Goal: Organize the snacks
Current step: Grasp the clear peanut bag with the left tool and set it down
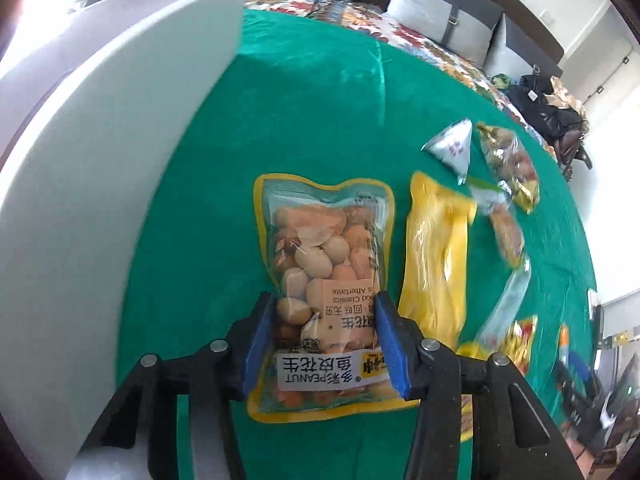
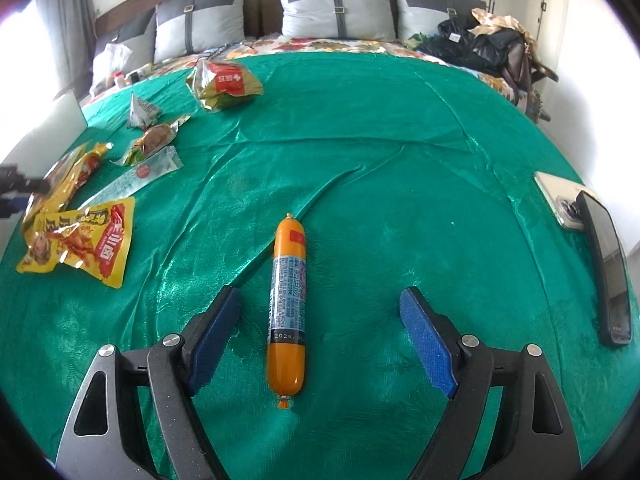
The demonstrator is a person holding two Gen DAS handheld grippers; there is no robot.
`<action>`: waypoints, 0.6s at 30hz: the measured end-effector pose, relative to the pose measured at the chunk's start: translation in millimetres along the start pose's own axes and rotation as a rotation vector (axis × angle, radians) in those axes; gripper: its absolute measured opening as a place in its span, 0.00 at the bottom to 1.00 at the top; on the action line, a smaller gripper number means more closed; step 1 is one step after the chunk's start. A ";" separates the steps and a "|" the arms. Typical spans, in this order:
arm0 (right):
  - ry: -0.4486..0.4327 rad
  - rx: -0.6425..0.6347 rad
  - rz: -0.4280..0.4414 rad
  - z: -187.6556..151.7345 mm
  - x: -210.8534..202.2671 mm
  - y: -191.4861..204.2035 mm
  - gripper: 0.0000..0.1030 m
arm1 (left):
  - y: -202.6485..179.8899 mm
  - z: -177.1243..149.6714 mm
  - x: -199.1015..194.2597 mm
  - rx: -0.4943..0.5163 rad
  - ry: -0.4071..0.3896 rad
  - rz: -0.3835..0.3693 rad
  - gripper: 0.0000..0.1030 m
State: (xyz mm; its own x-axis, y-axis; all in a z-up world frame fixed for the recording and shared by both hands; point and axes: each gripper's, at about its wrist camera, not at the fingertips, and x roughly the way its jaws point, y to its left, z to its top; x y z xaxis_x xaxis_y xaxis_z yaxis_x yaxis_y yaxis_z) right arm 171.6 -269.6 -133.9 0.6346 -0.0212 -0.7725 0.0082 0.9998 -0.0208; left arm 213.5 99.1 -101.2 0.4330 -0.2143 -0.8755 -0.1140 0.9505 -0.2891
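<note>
Left gripper (image 1: 324, 344) — blue pads clamped on either edge of the peanut packet (image 1: 324, 280), gripping its lower, labelled half. The packet is a clear pouch with a yellow border, nuts showing through; it extends toward 12 o'clock over the green cloth (image 1: 304, 120).

White box wall (image 1: 112, 160) — at 9 to 10 o'clock of the packet, close beside it.

Yellow pouch (image 1: 436, 256) — just beside the packet at 3 o'clock, lying lengthwise.

Triangular silver packet (image 1: 452, 148) and other small wrapped snacks — at 1 to 2 o'clock, scattered, partly blurred.

Right gripper (image 2: 320, 332) — fingers spread wide, holding nothing. Sausage stick (image 2: 288, 300), orange with a printed label, lies flat on the cloth between the two pads, nearer the left pad and touching neither, its long axis pointing to 12 o'clock.

Yellow-and-red snack packets (image 2: 80, 236) — at 9 to 10 o'clock of the sausage, well apart, overlapping.

Two phones (image 2: 608, 264) — at 3 o'clock, near the cloth's edge.

Pillows (image 2: 336, 8) — at 12 o'clock, against the headboard.
</note>
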 end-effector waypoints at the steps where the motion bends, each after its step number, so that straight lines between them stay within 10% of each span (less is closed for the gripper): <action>1: 0.000 0.000 0.000 0.0 0.0 0.0 0.82 | 6.1 -8.6 -5.8 -0.010 0.007 -0.002 0.48; 5: 0.000 0.000 0.000 0.0 0.0 -0.1 0.82 | 7.9 -52.6 -24.4 0.024 0.024 0.039 0.52; 9: 0.000 -0.001 -0.001 0.0 -0.1 -0.2 0.82 | 7.3 -72.0 -24.5 0.054 -0.013 0.106 0.88; 18: -0.003 0.000 -0.004 -2.2 -1.2 -2.5 0.82 | 0.1 -70.6 -5.4 0.176 -0.059 0.226 1.00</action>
State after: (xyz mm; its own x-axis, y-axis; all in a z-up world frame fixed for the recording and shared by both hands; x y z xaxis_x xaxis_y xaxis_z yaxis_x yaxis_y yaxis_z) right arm 169.1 -272.1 -134.4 0.6372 -0.0250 -0.7703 0.0107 0.9997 -0.0236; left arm 148.0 84.4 -123.8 0.4662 0.0162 -0.8845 -0.0594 0.9981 -0.0131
